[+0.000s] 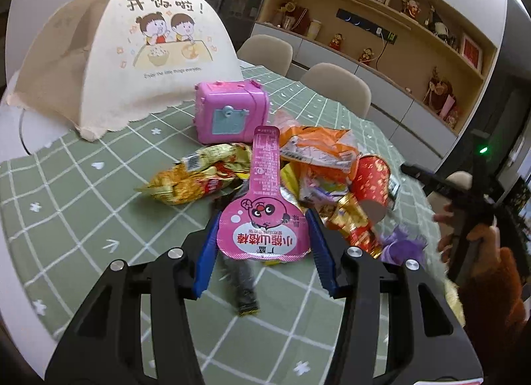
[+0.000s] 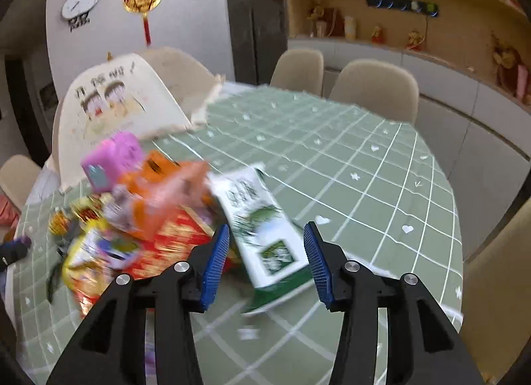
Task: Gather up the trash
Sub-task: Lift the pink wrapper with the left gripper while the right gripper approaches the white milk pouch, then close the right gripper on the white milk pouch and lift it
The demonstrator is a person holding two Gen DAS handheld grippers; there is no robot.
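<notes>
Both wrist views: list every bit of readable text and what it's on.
"开饭啦!" on the cloth food cover.
"Enjoy the little things everyday." (last word unsure) below the cartoon on the same cover.
"小熊山楂棒" upside down on the pink wrapper between the left gripper's pads.
Fine print on the pink wrapper's neck: too small.
Yellow snack bag, orange wrapper: unreadable.
Green-and-white packet, clock: blurred.

Beige chairs [image 2: 375, 89] by wooden wall shelves [image 1: 381, 10], grey wall [image 2: 186, 20] behind.
</notes>
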